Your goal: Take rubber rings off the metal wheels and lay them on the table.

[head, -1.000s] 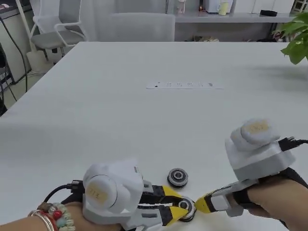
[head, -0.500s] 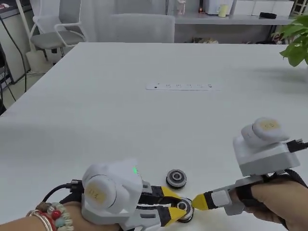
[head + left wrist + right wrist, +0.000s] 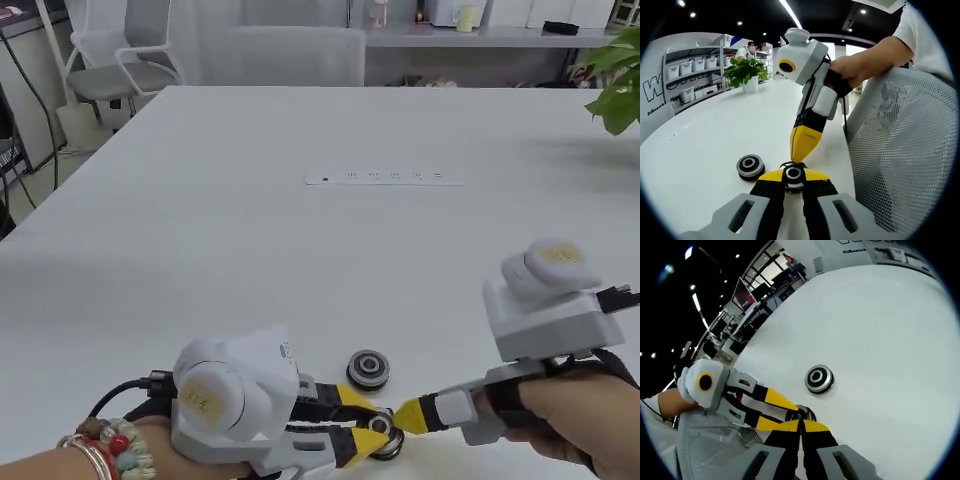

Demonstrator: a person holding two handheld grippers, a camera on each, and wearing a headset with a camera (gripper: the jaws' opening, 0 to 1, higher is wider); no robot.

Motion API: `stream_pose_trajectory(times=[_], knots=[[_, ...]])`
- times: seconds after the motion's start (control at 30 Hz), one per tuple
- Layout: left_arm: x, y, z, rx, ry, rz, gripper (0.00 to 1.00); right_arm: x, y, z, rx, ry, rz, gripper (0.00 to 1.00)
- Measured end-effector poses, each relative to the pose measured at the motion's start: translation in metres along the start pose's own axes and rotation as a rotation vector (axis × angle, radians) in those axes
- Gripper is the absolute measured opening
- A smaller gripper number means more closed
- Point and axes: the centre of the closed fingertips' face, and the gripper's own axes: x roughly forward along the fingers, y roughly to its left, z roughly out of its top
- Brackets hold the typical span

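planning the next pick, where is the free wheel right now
The free wheel lies flat on the white table, low centre in the head view, just beyond the held wheel in the left gripper, touching neither.

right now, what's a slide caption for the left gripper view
Left tongs clamp a metal wheel, the shut right tongs at its rim; a second wheel lies on the table.

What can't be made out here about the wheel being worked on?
Whether the right gripper is pinching anything on the held wheel: head view, yellow tips cover the contact; right gripper view, its own shut jaws hide it.
That wheel's rim: left gripper view, the left gripper jaws cover its sides.
The power strip labels: head view, too small.
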Motion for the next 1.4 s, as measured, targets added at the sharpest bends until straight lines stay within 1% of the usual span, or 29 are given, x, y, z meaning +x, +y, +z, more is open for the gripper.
stream_pose_trajectory(times=[0.1,0.13,0.17,0.2,0.23,0.27,0.3,0.33,0.4,0.43,0.5,0.63,0.7,0.77,0.83,0.87,0.9,0.93,1.0,1.1,1.17,1.2,1.27,1.3,1.37,1.4], knots=[[0.0,0.0,0.0,-0.001,-0.001,0.001,0.08,0.001,0.005,0.001,-0.001,-0.004,0.02,0.0],[0.0,0.0,0.0,-0.001,-0.001,0.002,0.08,0.001,0.013,0.005,0.012,-0.029,0.061,0.0],[0.0,0.0,0.0,-0.002,-0.001,0.002,0.08,0.0,0.027,0.01,0.048,-0.05,0.134,0.0],[0.001,0.0,0.0,-0.002,-0.001,0.002,0.08,0.0,0.029,0.016,0.064,-0.088,0.142,0.0],[0.001,0.0,0.0,-0.004,-0.001,0.004,0.08,0.0,0.019,0.011,0.026,-0.059,0.077,0.0],[0.001,0.0,0.0,-0.002,0.0,0.004,0.08,0.001,0.01,0.009,-0.042,-0.046,0.02,0.0],[0.001,0.0,0.0,0.0,0.0,0.004,0.08,0.001,0.009,0.006,-0.065,-0.026,0.009,0.0],[0.001,0.0,0.0,-0.004,0.0,0.005,0.08,0.003,0.014,0.004,-0.048,-0.02,0.028,0.0],[0.001,0.0,0.0,-0.008,0.002,0.007,0.08,0.002,0.011,0.005,-0.019,-0.029,0.036,0.0],[0.001,0.0,0.0,-0.009,0.004,0.008,0.08,0.002,0.011,0.006,-0.017,-0.03,0.034,0.0],[0.001,0.0,0.001,0.012,0.008,0.008,0.08,0.002,0.01,0.005,-0.02,-0.025,0.025,0.0],[0.001,0.0,0.001,0.008,0.027,0.011,0.08,0.003,0.007,0.005,-0.024,-0.019,0.014,0.0],[0.002,0.0,0.001,0.004,0.052,0.01,0.08,0.003,0.007,0.005,-0.018,-0.021,0.017,0.0],[0.001,0.0,0.0,0.003,0.095,0.011,0.08,0.003,0.006,0.005,-0.017,-0.022,0.013,0.0],[0.001,0.0,0.001,0.026,0.117,0.009,0.08,0.003,0.005,0.005,-0.014,-0.02,0.013,0.0],[-0.001,-0.001,0.001,0.073,0.134,0.003,0.09,0.004,0.005,0.005,-0.011,-0.021,0.014,0.0],[-0.002,-0.001,0.001,0.091,0.14,-0.004,0.09,0.004,0.005,0.005,-0.009,-0.02,0.014,0.0],[-0.003,-0.003,0.001,0.089,0.136,-0.014,0.09,0.004,0.005,0.005,-0.009,-0.018,0.015,0.0],[-0.007,-0.003,0.004,0.072,0.128,-0.025,0.14,0.004,0.004,0.005,-0.012,-0.018,0.009,0.0],[-0.013,-0.006,0.007,0.074,0.13,-0.039,0.25,0.004,-0.001,0.003,-0.029,-0.003,-0.014,0.0],[-0.016,-0.01,0.011,0.047,0.116,-0.062,0.28,0.004,-0.001,0.003,-0.036,-0.003,-0.017,0.0],[-0.018,-0.012,0.012,0.037,0.116,-0.072,0.3,0.004,-0.001,0.004,-0.036,-0.004,-0.017,0.0],[-0.02,-0.014,0.013,0.035,0.123,-0.082,0.32,0.003,-0.001,0.005,-0.035,-0.009,-0.015,0.0],[-0.022,-0.019,0.011,0.018,0.144,-0.114,0.38,0.003,-0.001,0.006,-0.032,-0.013,-0.012,0.0],[-0.025,-0.023,0.015,0.024,0.141,-0.136,0.5,0.002,0.002,0.01,-0.017,-0.035,0.007,0.0],[-0.026,-0.023,0.017,0.025,0.144,-0.137,0.57,0.001,0.003,0.012,-0.005,-0.045,0.017,0.0]])
